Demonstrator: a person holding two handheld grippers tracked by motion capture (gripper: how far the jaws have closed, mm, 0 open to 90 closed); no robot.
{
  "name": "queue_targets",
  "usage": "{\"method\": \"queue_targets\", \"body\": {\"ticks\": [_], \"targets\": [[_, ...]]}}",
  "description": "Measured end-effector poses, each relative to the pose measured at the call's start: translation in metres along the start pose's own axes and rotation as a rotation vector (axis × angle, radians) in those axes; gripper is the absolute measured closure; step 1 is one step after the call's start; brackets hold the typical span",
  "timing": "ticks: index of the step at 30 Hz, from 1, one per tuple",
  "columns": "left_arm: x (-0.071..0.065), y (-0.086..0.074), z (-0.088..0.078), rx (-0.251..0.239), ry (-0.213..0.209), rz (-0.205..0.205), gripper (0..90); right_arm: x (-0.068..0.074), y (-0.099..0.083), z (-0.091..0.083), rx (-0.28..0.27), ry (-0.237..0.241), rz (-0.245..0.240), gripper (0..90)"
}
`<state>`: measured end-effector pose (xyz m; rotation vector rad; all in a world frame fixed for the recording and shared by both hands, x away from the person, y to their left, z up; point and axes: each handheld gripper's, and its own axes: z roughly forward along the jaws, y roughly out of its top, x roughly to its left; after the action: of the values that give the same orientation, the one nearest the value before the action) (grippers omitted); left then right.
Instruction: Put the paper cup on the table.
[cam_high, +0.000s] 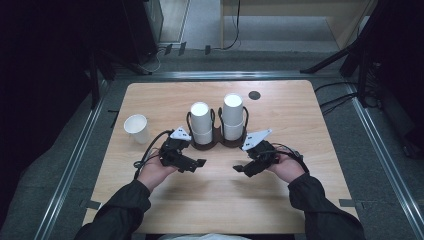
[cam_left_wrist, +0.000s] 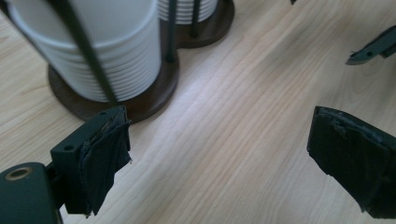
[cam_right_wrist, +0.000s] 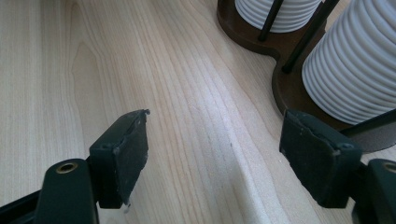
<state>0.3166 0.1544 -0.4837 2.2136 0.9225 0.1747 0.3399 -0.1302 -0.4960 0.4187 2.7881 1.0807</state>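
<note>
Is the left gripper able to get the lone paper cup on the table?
Probably yes. The left gripper is open and empty, and bare table lies between it and the lone cup.

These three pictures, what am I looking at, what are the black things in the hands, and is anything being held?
A person sits at a wooden table, with a hand tool ending in black tongs in each hand: left tongs, right tongs. One picture looks down from above; the other two come from small cameras riding on each tool, looking along its tongs. On the table stands a dark holder with two stacks of white cups, and a single cup apart at the left. Both tongs are open and hold nothing.
</note>
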Motion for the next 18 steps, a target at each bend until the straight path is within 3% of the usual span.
{"method": "queue_targets", "body": {"ticks": [6, 9, 18], "targets": [[-0.012, 0.003, 0.010, 0.025, -0.029, 0.051, 6.1, 0.003, 0.000, 0.001, -0.005, 0.004, 0.014, 23.5], [-0.016, 0.006, 0.013, 0.015, -0.040, 0.050, 6.1, 0.005, -0.001, 0.002, -0.003, 0.009, 0.014, 23.4], [-0.031, 0.013, 0.026, 0.029, -0.052, 0.106, 6.1, 0.008, -0.005, 0.000, 0.000, 0.007, 0.016, 23.4]]}}
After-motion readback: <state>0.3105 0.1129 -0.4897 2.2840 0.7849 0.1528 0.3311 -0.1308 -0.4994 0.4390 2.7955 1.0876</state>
